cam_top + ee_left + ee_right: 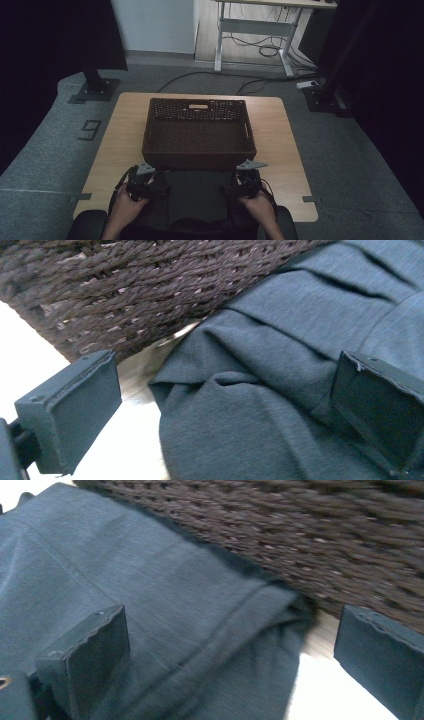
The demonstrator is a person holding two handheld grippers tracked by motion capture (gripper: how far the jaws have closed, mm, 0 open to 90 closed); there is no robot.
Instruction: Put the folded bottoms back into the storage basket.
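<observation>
Wicker fills the middle of your table [115, 130]: the dark woven basket [199, 133] stands empty as far as you can see from the high view, and the grey folded garment [196, 192] lies flat on the near edge, its far side right against the basket's front wall.

You are at the grasp, I judge, not yet the lift. Your left gripper [145, 182] sits at the cloth's far left corner and your right gripper [246, 181] at its far right corner. Both sets of jaws stand wide apart, straddling cloth without pinching it.

Next you would need to lower each pair so one jaw goes under the corner and one over, close on all the layers, then raise both sides evenly to clear the rim.

Watch the folds: in the left gripper view the corner [200, 385] is bunched and creased, so you may catch only the top layer. In the right gripper view the corner [280, 615] tucks close to the weave.

What kind of garment it is you cannot tell, and its near edge runs off the table toward you in shadow.
</observation>
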